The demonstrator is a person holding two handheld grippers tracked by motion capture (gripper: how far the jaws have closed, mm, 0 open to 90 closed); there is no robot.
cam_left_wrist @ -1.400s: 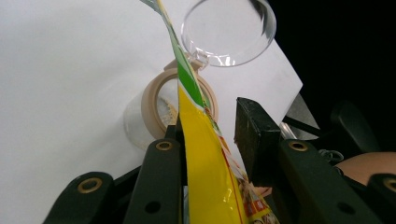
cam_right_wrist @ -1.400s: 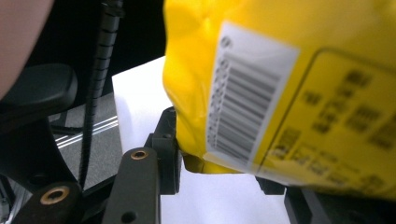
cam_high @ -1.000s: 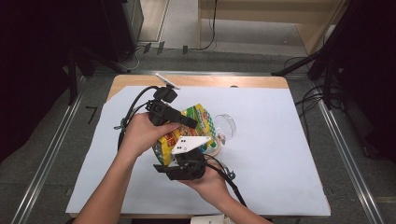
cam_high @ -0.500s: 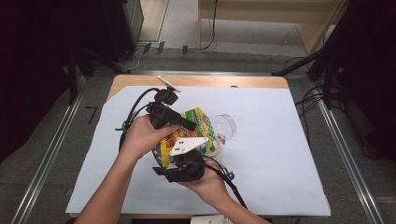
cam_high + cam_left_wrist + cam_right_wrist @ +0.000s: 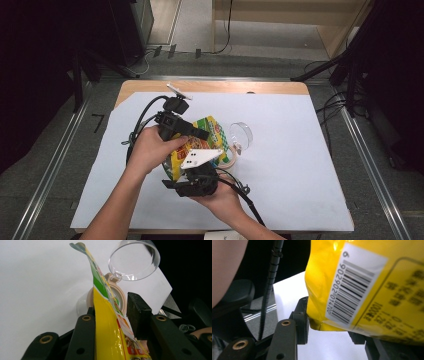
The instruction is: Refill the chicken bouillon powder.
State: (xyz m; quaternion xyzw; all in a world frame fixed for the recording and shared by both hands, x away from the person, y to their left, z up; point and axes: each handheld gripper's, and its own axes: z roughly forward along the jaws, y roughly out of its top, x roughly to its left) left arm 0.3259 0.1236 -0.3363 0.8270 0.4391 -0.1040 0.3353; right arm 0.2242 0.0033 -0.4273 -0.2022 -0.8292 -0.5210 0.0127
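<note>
1. High view: one yellow snack bag [image 5: 200,145] held up between two grippers, over a surface covered by one white sheet [image 5: 300,165].
2. Left gripper [image 5: 197,134] at the bag's upper edge, right gripper [image 5: 187,172] at its lower end; two hands counted, one on each gripper body.
3. Left gripper view: bag [image 5: 107,340] standing on edge between the two black fingers [image 5: 140,315], its one twisted top corner rising beyond the tips. Left finger lies against the foil; right finger close beside it, contact there too hard to judge. Reads as grasping the bag.
4. Beyond those fingertips, one clear jar [image 5: 113,296] with a beige rim, lying on the sheet, mouth towards the fingers. One clear round lid [image 5: 135,258] hinged open just above the mouth.
5. Right gripper view: bag's bottom seam [image 5: 362,290] between two fingers [image 5: 302,320], one barcode facing the camera. Left finger touches the seam corner; right finger mostly hidden under the foil. Clenched on the bag.
6. High view again: jar [image 5: 232,147] just past the fingertips of both grippers, lid [image 5: 242,132] beside it.
</note>
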